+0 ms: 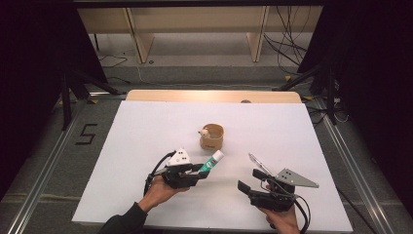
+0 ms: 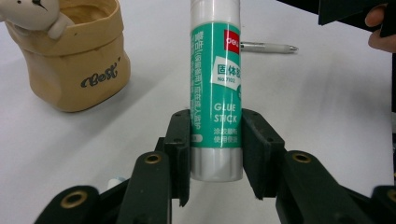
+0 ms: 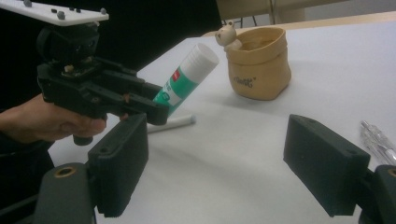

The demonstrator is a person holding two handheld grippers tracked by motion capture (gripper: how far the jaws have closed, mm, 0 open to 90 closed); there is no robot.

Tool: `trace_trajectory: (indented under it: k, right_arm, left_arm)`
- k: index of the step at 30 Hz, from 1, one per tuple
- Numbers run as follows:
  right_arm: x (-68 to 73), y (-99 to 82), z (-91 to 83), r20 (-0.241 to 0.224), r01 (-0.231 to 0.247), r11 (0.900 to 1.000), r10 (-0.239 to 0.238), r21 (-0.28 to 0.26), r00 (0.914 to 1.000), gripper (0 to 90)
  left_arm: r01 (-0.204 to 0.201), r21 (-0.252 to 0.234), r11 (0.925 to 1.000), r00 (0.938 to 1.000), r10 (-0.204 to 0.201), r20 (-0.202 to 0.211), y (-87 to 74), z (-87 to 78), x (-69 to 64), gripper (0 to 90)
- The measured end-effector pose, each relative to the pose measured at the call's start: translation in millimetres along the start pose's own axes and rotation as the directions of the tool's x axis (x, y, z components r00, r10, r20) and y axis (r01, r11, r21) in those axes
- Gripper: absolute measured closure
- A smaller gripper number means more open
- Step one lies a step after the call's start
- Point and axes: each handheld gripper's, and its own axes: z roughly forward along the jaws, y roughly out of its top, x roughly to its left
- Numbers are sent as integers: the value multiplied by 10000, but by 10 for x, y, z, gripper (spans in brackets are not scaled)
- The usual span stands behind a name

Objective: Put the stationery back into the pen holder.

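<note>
My left gripper (image 1: 201,171) is shut on the lower end of a green and white glue stick (image 1: 212,163), near the table's front left of centre. In the left gripper view both pads (image 2: 183,154) press the glue stick (image 2: 215,93) from either side. The stick tilts up off the table, its white cap toward a tan bag-shaped pot (image 1: 212,138) with a small bear figure on its rim. My right gripper (image 1: 249,179) stands open at the front right with nothing between its wide-apart pads (image 3: 122,163). In its view the left gripper (image 3: 98,91) holds the glue stick (image 3: 187,81).
A clear pen (image 1: 257,163) lies on the white table top (image 1: 146,131) just beyond my right gripper. A white pen-like stick (image 3: 172,124) lies on the table under the left gripper. The pot (image 2: 74,60) stands mid-table.
</note>
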Motion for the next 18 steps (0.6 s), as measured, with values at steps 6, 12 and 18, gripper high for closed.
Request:
trace_trajectory:
  k: [6,12,18]
  right_arm:
    - [33,45,37,-43,48,10000,-48,-41,10000,232]
    - [65,94,116,-230,-87,10000,86,-43,9997,234]
    - [115,152,221,-498,-103,9999,98,-100,9987,238]
  left_arm:
    - [-66,-101,9999,9999,65,-112,-54,-20,-36,657]
    - [-56,-370,9993,9999,52,-91,-77,-54,-83,657]
    - [-54,-555,9984,9999,46,-149,-98,-91,-118,657]
